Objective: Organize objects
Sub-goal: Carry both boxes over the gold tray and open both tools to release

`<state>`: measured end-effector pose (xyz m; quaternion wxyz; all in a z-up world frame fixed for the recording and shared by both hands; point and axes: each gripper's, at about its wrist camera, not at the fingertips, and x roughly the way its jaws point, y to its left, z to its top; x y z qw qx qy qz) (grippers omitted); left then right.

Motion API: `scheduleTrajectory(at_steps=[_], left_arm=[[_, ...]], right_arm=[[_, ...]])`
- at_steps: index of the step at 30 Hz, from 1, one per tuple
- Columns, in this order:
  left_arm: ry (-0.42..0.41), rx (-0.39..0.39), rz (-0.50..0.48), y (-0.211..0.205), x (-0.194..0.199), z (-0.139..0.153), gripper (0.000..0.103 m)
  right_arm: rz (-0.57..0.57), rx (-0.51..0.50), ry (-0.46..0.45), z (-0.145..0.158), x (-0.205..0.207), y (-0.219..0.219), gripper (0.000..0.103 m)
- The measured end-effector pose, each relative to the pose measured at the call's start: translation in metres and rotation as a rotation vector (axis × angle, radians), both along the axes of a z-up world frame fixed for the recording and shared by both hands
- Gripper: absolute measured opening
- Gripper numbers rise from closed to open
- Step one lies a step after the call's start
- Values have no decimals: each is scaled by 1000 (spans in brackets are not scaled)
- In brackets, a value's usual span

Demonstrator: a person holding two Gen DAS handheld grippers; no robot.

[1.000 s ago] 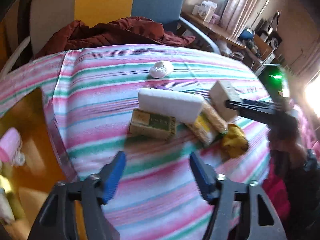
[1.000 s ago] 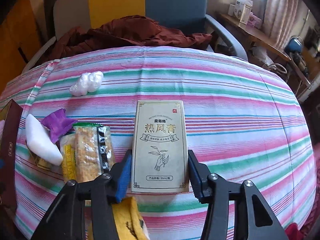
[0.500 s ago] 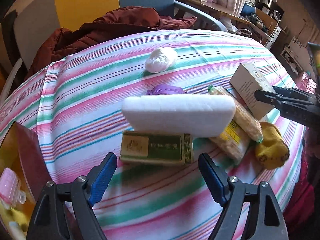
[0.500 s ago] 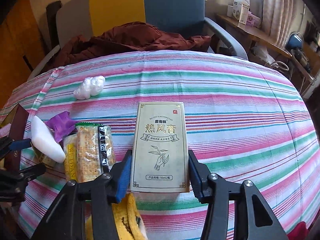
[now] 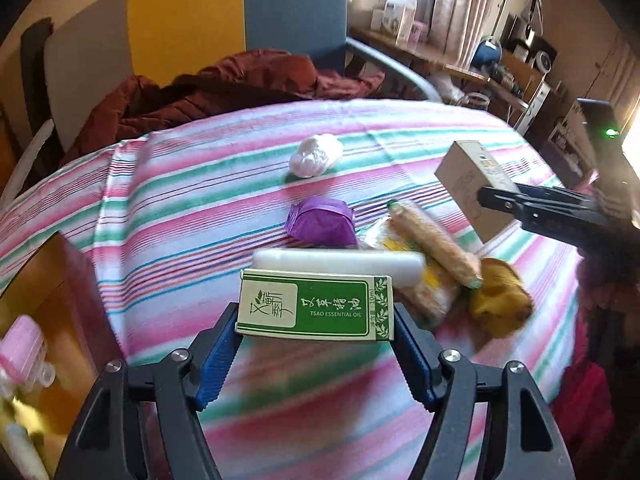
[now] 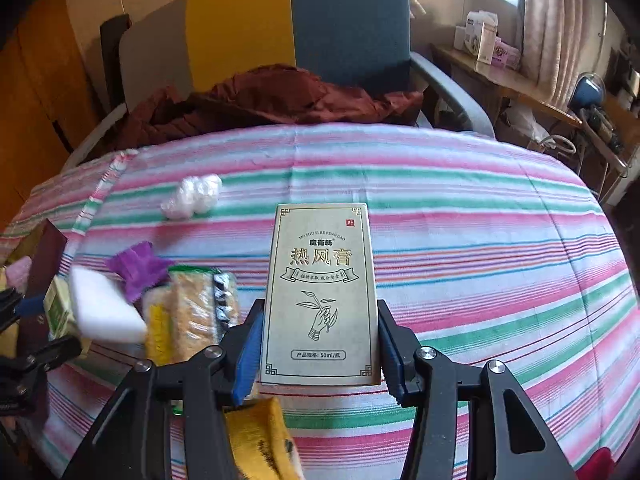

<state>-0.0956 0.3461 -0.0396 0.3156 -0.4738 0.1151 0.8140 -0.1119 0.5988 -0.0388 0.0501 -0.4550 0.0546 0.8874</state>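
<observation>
Currently, one of each item is visible. From left to right in the left wrist view: one green essential-oil box (image 5: 316, 306), one white foam block (image 5: 340, 266) directly behind it, one purple wrapper (image 5: 322, 220), one white crumpled wad (image 5: 316, 156), one snack packet (image 5: 434, 246), one yellow cloth (image 5: 500, 304) and one beige box (image 5: 472, 190).

Left gripper (image 5: 314, 344): jaws closing, with the green box between them; the pads appear to touch its ends, though motion blur leaves contact uncertain. Right gripper (image 6: 318, 344): clamped on the beige box, lifted above the cloth.

All other items lie on a striped tablecloth (image 5: 192, 208) in pink, green and white. Behind the table stand a chair with yellow and blue panels (image 6: 296, 28) carrying a dark red garment (image 6: 260, 100), and a cluttered side shelf (image 6: 500, 76) by curtains.

Compared with one second earlier, the left gripper has advanced from open tablecloth to the green box; the right gripper's grip is unchanged.
</observation>
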Motion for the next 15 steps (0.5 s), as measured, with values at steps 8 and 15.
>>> scheduleTrajectory(at_steps=[8,15], left_arm=[[42,83,49,-53,25,37,73],[68,127,187,-128,25,50,73]], right_arm=[[49,-9,73,34,10,-30,52],[174,-30,124,60,18,-90,52]])
